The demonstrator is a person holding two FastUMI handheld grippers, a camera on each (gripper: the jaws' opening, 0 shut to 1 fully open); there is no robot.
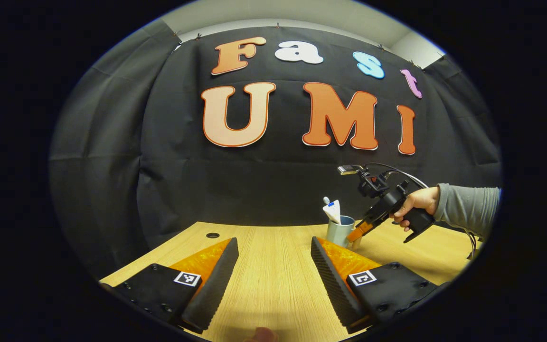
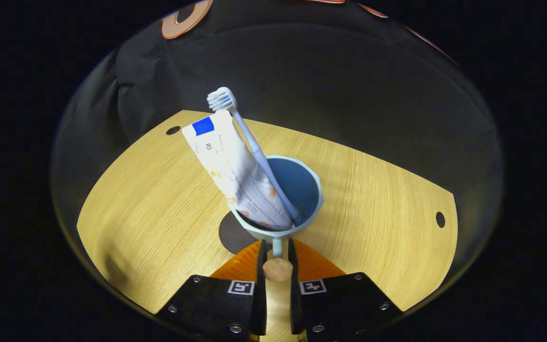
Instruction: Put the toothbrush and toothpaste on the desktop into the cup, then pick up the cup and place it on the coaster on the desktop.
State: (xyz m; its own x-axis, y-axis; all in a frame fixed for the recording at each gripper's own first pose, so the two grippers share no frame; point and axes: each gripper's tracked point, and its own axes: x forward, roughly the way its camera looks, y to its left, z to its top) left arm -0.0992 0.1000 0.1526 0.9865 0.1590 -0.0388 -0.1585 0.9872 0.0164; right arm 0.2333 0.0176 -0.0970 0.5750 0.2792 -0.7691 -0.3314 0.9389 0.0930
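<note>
A pale blue cup [image 2: 297, 190] holds a white toothpaste tube [image 2: 233, 166] and a light blue toothbrush [image 2: 254, 142], both leaning left out of its mouth. My right gripper [image 2: 277, 246] is shut on the cup's handle, whose wooden knob [image 2: 277, 269] sits between the fingers. A dark round coaster [image 2: 232, 233] lies under the cup's left side; I cannot tell whether the cup rests on it. In the left gripper view, the cup [image 1: 339, 231] with the tube [image 1: 332, 210] stands far right, gripped by the right gripper [image 1: 363, 230] in a hand. My left gripper [image 1: 273, 280] is open over bare wood.
The wooden desktop [image 2: 378, 199] has cable holes at the back left [image 2: 173, 130] and right [image 2: 440, 219]. The black cloth wall stands right behind the desk. A grey sleeve [image 1: 468, 209] and a cable reach in from the right.
</note>
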